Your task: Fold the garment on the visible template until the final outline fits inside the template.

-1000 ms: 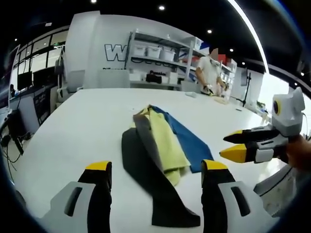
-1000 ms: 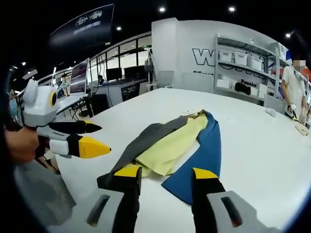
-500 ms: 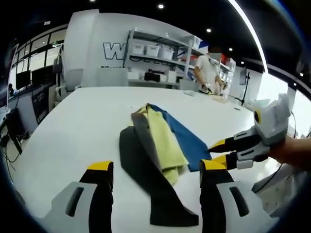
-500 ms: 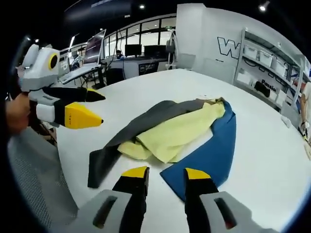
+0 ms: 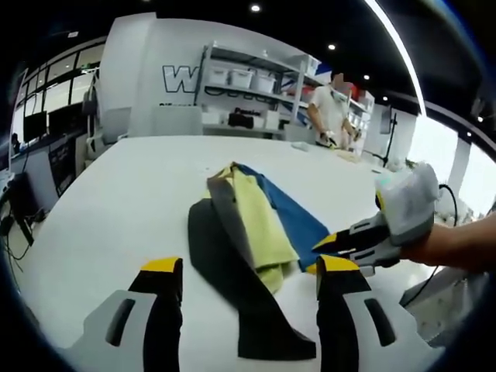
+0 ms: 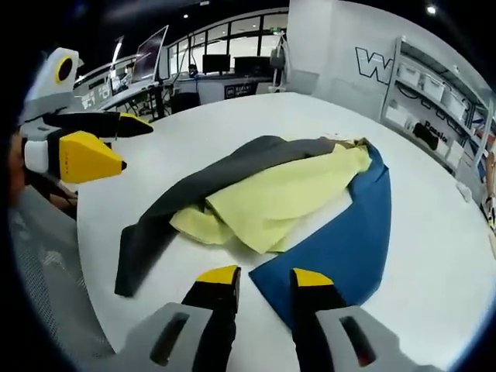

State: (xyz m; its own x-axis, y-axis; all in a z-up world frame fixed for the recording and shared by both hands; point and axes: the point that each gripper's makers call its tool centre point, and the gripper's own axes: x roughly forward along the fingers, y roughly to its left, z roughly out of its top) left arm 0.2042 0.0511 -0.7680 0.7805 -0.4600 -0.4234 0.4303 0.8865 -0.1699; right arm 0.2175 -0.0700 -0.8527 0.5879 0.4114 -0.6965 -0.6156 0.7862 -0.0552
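A heap of cloth lies on the white table (image 5: 108, 194): a dark grey piece (image 5: 225, 271), a crumpled yellow piece (image 5: 260, 225) over it, and a flat blue piece (image 5: 298, 221) beside them. My left gripper (image 5: 249, 267) hovers open just short of the grey end. My right gripper (image 6: 263, 277) is open, low over the table, its tips at the near corner of the blue piece (image 6: 349, 248). It enters the left gripper view from the right (image 5: 319, 252). In the right gripper view the grey piece (image 6: 201, 182) and yellow piece (image 6: 287, 194) lie ahead, and the left gripper (image 6: 116, 143) hangs at the upper left.
A person (image 5: 329, 108) stands at the table's far side near shelves with bins (image 5: 248, 81). Desks with monitors (image 6: 217, 66) stand beyond the table's edge. A mesh chair back (image 6: 46, 279) lies close at the left of the right gripper view.
My right gripper has moved in and down to the near corner of the blue piece, its jaws standing closer together. The left gripper has stayed nearly still.
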